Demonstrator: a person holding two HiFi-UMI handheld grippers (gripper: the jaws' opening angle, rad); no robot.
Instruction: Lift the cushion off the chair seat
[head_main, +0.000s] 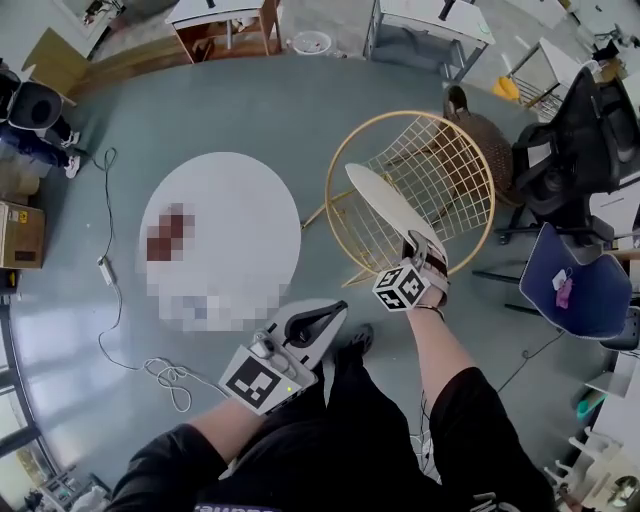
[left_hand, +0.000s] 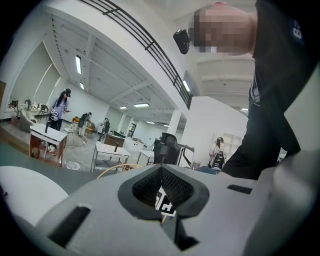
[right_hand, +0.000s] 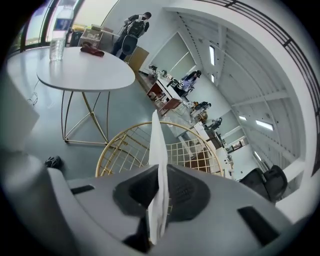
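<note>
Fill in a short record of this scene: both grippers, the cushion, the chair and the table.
Chair: gold wire, round
Cushion: white, thin, tilted up over the chair
Right gripper: jaws shut on the cushion's near edge
Left gripper: jaws together, empty, held low, apart from the chair
Table: white, round, beside the chair
Task state: cushion looks raised off the seat; far-end contact unclear
</note>
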